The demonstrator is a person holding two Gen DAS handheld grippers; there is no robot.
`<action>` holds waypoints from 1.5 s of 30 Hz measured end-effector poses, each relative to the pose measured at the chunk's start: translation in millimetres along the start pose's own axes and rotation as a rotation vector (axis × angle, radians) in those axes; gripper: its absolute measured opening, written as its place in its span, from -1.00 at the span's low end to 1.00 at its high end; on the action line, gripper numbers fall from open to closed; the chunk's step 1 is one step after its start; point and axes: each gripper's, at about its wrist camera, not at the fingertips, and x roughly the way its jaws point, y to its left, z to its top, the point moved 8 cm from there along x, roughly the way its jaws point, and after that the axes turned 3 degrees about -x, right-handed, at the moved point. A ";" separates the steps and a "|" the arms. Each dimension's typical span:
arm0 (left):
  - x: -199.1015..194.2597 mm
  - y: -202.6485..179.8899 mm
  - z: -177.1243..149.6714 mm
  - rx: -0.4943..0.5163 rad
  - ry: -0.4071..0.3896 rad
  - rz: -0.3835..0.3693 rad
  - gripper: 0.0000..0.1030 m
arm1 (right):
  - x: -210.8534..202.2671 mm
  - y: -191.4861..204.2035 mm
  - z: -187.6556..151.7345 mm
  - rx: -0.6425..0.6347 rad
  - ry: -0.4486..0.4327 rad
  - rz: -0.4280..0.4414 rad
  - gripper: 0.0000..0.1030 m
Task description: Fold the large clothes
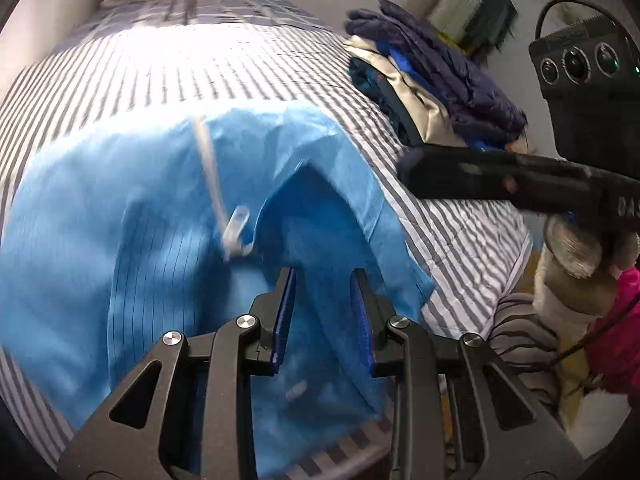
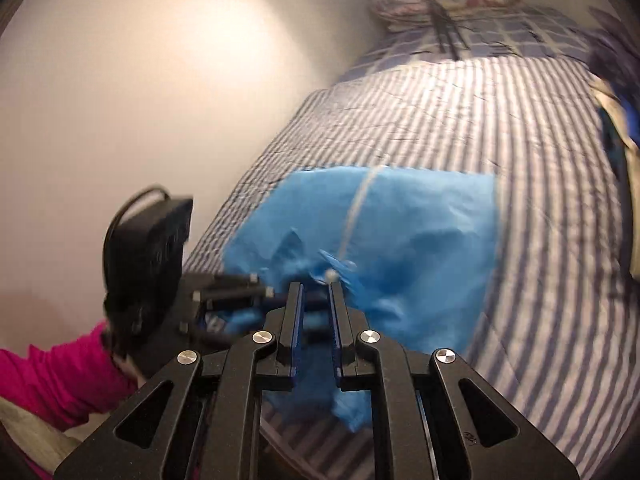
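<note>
On the striped bed [image 1: 168, 68], near its front edge, lies the light-blue zip-front garment [image 1: 120, 216] — thin, pinstriped cloth with a white zipper [image 1: 212, 176] running down its middle. It is only partly spread: in the right wrist view the far portion lies fairly flat with a straight side edge, while the near portion is bunched and lifted toward the two tools. No neat fold line shows anywhere, so the folding itself seems to be at an early stage, probably the lifting or smoothing-out of one end before it is laid over.

The left tool [image 1: 324, 312] has its blue pads partly apart with blue cloth running between them; whether the pads actually press on that cloth the blurred picture does not settle. The right tool [image 2: 316, 328] has its pads close together, with a fold of the same cloth between them and hanging below, so it reads as clamped on the garment's near edge.

A heap of other clothes [image 1: 432, 80] — dark blue, beige and bright blue — sits at the bed's right side. From these views it cannot be told whether that heap is finished or waiting. Judged from the layout, most of the work on this garment is left: flattening, folding over, and setting it aside.
</note>
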 end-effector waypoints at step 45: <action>-44.9 121.9 -60.7 -0.248 -0.016 0.119 -1.00 | 58.7 -25.2 -71.5 -0.048 0.268 -0.316 -0.80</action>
